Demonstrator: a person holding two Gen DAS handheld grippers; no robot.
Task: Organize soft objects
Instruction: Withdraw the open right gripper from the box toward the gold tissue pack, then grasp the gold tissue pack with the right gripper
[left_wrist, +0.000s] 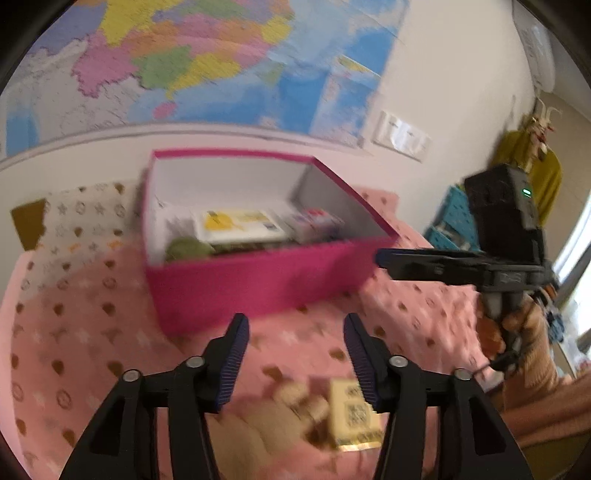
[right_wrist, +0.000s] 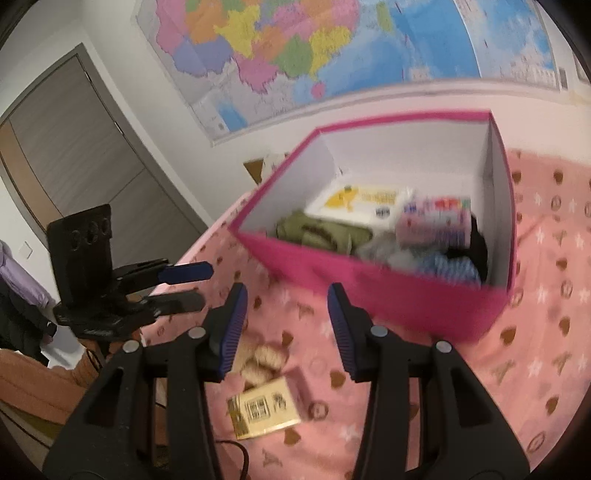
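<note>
A pink open box stands on a pink patterned bed cover. It holds an olive soft item, a white and yellow packet, a pink packet and a blue striped cloth. A beige knitted soft item with a yellow card label lies on the cover in front of the box. My left gripper is open above it. My right gripper is open above it, and also shows in the left wrist view.
A wall map hangs behind the bed. A star-print pillow lies left of the box. A grey door is at left. A blue crate and a yellow garment are at right.
</note>
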